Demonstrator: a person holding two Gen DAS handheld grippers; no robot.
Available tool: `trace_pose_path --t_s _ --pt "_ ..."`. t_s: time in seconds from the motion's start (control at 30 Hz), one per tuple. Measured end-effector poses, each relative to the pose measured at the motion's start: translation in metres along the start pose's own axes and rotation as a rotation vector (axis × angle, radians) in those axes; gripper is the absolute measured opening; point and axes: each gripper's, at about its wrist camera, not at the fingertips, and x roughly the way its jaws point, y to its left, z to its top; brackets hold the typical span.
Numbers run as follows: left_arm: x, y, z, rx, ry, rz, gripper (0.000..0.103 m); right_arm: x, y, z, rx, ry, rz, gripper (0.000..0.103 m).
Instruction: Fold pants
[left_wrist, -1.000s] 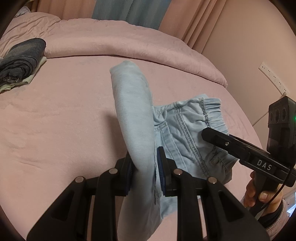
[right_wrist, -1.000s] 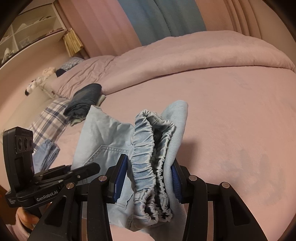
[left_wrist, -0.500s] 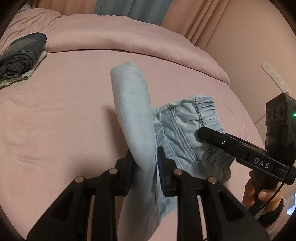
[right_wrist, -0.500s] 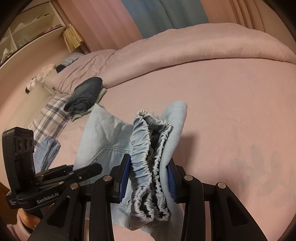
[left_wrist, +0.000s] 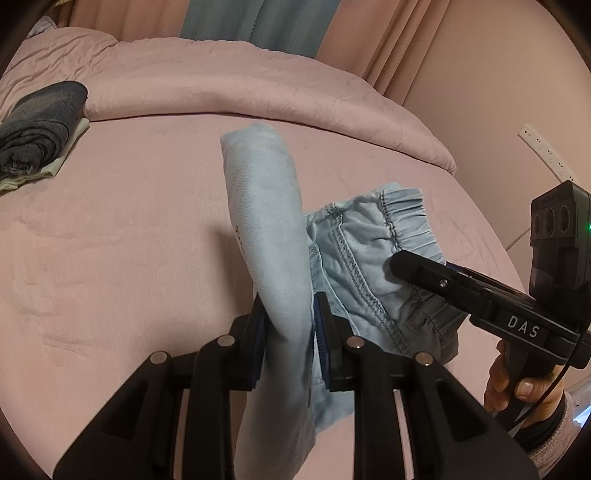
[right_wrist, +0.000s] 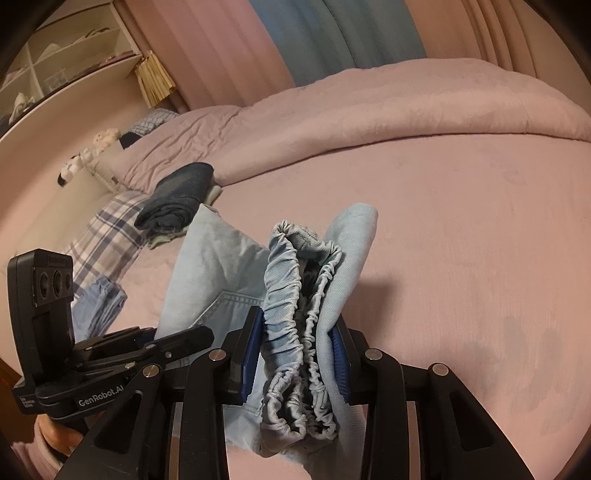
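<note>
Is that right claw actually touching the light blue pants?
Touching. The right wrist view shows the right claw clamped on the pants' gathered waistband, both blue pads pressed against fabric.

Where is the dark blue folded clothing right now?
The dark folded clothing lies at the far left of the pink bed in the left wrist view, against the rolled duvet, well away from the light blue pants.

Dim, warm indoor light; soft shadows on the bed (left_wrist: 110, 258); heavy fisheye bending, dark vignetted corners, sharp focus.
</note>
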Motion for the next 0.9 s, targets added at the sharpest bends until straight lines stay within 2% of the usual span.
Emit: trace_pose_path --t_s 0.9 --pt "0.013 0.009 0.044 0.035 -0.024 0.006 0.021 0.015 0.008 0.032 -0.027 -0.049 0.007 0.037"
